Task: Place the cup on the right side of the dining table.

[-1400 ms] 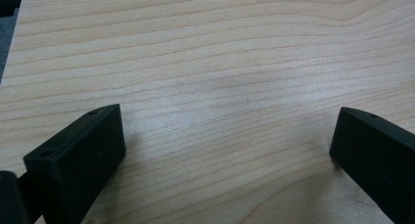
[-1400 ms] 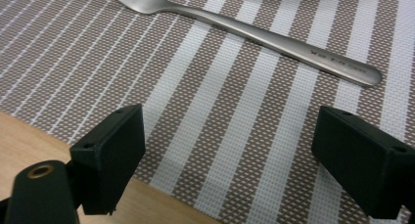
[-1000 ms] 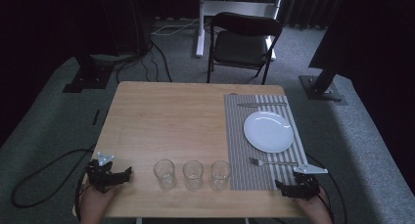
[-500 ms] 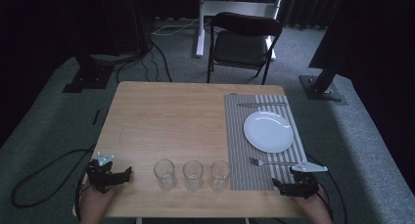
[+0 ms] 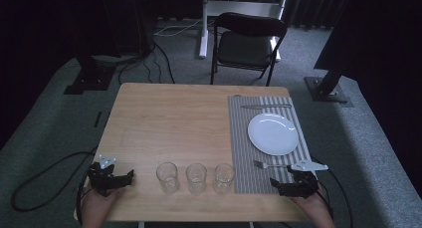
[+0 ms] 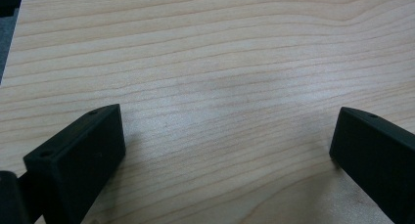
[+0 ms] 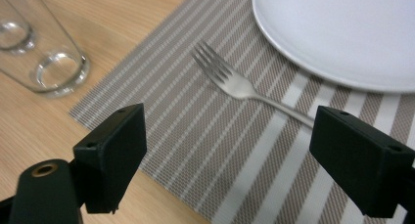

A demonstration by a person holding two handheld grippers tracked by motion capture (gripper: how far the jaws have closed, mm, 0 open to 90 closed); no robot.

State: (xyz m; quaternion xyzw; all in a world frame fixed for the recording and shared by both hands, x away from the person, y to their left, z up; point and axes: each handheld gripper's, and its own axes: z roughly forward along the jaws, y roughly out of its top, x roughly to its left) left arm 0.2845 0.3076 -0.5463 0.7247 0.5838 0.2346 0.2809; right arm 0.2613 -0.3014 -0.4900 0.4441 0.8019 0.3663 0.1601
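Note:
My left gripper (image 5: 128,178) rests at the table's near left corner, held by a hand; in the left gripper view it (image 6: 227,150) stands open over bare wood. My right gripper (image 5: 274,184) hovers at the near right over the striped placemat (image 5: 244,138). Its jaws (image 7: 240,155) are wide apart and have just been closing slightly, with nothing pressed between them. A fork (image 7: 235,82) lies on the mat just beyond them, tines toward the glasses, beside a white plate (image 7: 342,33). From above, the fork (image 5: 268,165) lies between the plate (image 5: 272,133) and my right gripper.
Three empty glasses (image 5: 167,176) (image 5: 196,178) (image 5: 224,178) stand in a row near the wooden table's (image 5: 169,118) front edge. A knife (image 5: 265,106) lies at the mat's far end. A folding chair (image 5: 247,44) stands beyond the table.
My right gripper has lifted slightly off the mat's near edge. The left gripper has stayed where it was.

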